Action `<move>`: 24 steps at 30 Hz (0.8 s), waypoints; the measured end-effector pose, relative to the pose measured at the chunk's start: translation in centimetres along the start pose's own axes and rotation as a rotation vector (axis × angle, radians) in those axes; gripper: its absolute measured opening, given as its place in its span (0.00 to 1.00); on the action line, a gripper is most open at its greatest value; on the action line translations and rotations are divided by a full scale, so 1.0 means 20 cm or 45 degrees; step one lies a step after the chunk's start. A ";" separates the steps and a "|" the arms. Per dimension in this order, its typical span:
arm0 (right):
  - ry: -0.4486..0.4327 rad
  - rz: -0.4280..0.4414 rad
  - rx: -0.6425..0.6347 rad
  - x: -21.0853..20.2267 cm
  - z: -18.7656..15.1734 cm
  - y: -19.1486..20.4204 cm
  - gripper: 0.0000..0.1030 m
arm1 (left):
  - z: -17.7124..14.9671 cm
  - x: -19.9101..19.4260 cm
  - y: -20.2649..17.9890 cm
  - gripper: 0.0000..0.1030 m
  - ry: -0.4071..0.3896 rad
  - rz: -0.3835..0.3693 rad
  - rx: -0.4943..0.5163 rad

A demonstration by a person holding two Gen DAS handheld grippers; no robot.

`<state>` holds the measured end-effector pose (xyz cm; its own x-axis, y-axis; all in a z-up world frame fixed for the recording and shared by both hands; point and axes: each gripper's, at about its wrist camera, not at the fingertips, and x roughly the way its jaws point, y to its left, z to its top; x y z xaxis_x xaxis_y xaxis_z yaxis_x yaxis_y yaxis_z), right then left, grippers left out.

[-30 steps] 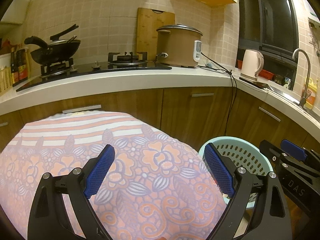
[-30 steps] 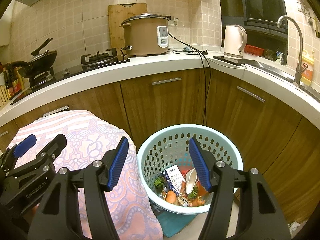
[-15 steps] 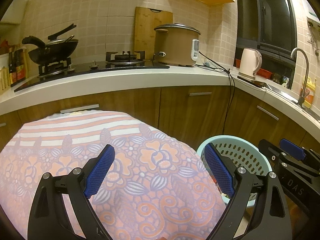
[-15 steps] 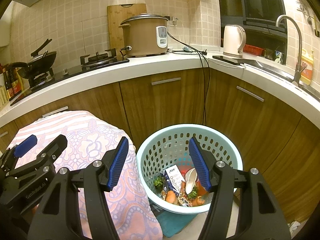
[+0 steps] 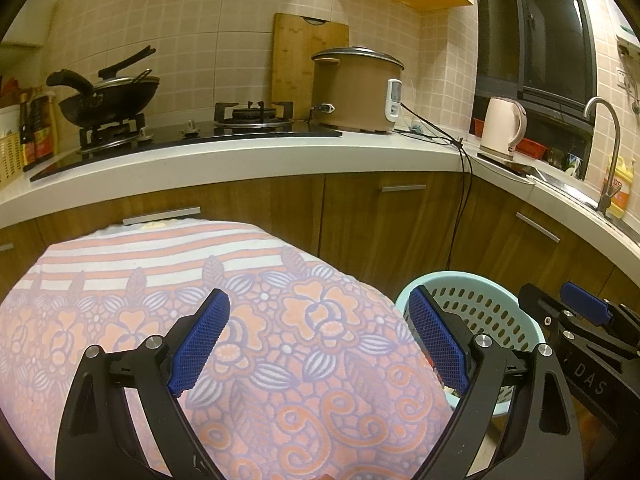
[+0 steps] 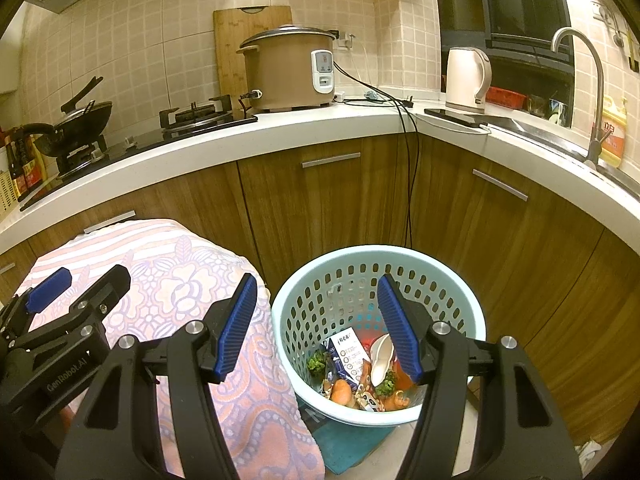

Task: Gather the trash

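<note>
Both tongs gape wide and hold nothing: the left tongs [image 5: 318, 344] hover over the floral cloth [image 5: 280, 344], the right tongs [image 6: 316, 326] over the pale-blue basket [image 6: 460, 304], where the trash [image 6: 360, 376] lies.

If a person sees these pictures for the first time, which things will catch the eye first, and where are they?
First comes the pale blue basket on the floor by the wooden cabinets, with trash at its bottom. To its left lies the pink flowered cloth over a raised surface. The right gripper hangs open above the basket, and the left gripper is open above the cloth.
</note>
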<state>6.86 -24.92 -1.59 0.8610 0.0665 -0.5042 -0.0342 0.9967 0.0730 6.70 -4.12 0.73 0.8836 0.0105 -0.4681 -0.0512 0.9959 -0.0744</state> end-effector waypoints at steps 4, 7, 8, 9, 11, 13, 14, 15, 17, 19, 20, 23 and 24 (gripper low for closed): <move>0.000 0.000 0.000 0.00 0.00 0.00 0.57 | 0.00 0.00 0.00 0.86 -0.001 0.001 0.001; 0.001 0.001 0.001 0.00 -0.01 0.00 0.57 | 0.00 0.00 0.00 0.86 -0.002 0.003 0.001; 0.001 0.002 0.002 0.00 -0.01 0.00 0.57 | 0.00 0.00 0.00 0.86 -0.001 0.002 0.001; -0.001 -0.001 0.000 0.00 0.00 0.00 0.57 | 0.00 0.00 0.00 0.86 0.000 0.002 0.000; 0.000 -0.002 -0.002 0.00 -0.01 0.00 0.57 | 0.00 0.00 0.01 0.86 0.008 -0.015 -0.015; 0.000 -0.004 -0.002 0.00 -0.01 0.00 0.57 | 0.01 -0.01 0.02 0.86 0.014 -0.036 -0.035; 0.001 -0.003 -0.001 0.00 -0.01 0.00 0.57 | 0.01 -0.01 0.02 0.86 0.016 -0.042 -0.043; 0.002 -0.003 0.000 0.00 -0.01 0.00 0.57 | 0.01 -0.01 0.02 0.86 0.019 -0.041 -0.047; 0.001 0.000 0.000 0.00 -0.01 0.00 0.57 | 0.01 -0.01 0.02 0.86 0.025 -0.044 -0.051; -0.001 -0.004 -0.006 0.00 -0.01 0.00 0.57 | 0.02 -0.01 0.02 0.86 0.032 -0.029 -0.045; -0.003 -0.006 -0.009 -0.01 -0.01 0.00 0.57 | 0.02 -0.01 0.02 0.86 0.032 -0.021 -0.040; -0.012 -0.010 -0.018 -0.03 -0.01 0.01 0.57 | 0.03 -0.02 0.02 0.86 0.050 0.005 -0.034; -0.013 -0.012 -0.020 -0.03 -0.01 0.01 0.57 | 0.03 -0.02 0.03 0.86 0.061 -0.010 -0.037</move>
<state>6.21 -24.81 -1.48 0.8664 0.0567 -0.4961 -0.0339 0.9979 0.0547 6.63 -3.45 1.49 0.8607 -0.0024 -0.5090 -0.0586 0.9929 -0.1037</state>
